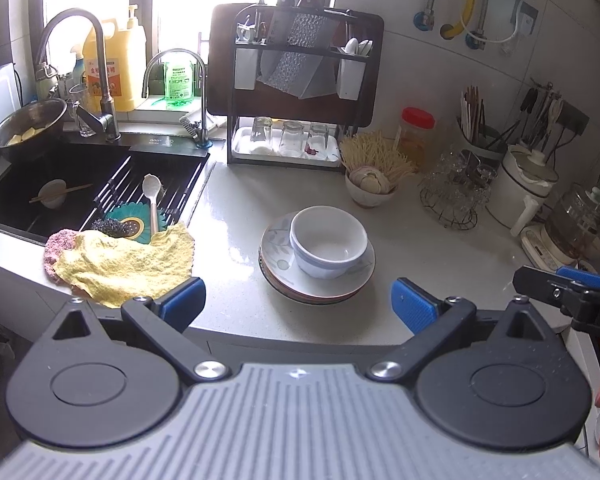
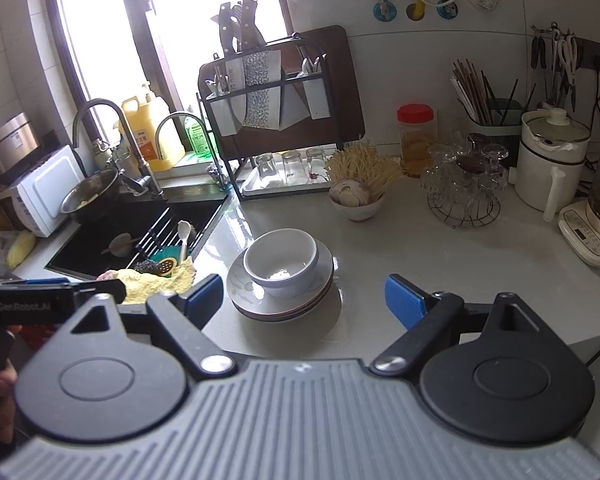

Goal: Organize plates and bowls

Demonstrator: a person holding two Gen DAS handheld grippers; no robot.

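A white bowl (image 1: pixel 327 242) (image 2: pixel 283 261) stands upright on a stack of plates (image 1: pixel 284 276) (image 2: pixel 242 294) with a grey leaf pattern, in the middle of the pale countertop. My left gripper (image 1: pixel 298 304) hovers open just in front of the stack, its blue pads apart, nothing between them. My right gripper (image 2: pixel 304 300) is also open, on the near side of the same stack and a little to its right, holding nothing. It shows at the right edge of the left wrist view as a black and blue tip (image 1: pixel 564 286). A small bowl with chopsticks (image 1: pixel 52 194) lies in the sink.
The black sink (image 1: pixel 16 204) with a roll-up rack, a spoon (image 1: pixel 152 200) and a yellow cloth (image 1: pixel 124 264) lies to the left. Behind stand a knife and glass rack (image 1: pixel 292 92), a bowl of noodles (image 1: pixel 370 184), a wire glass holder (image 1: pixel 454 192) and kettles (image 1: pixel 528 188).
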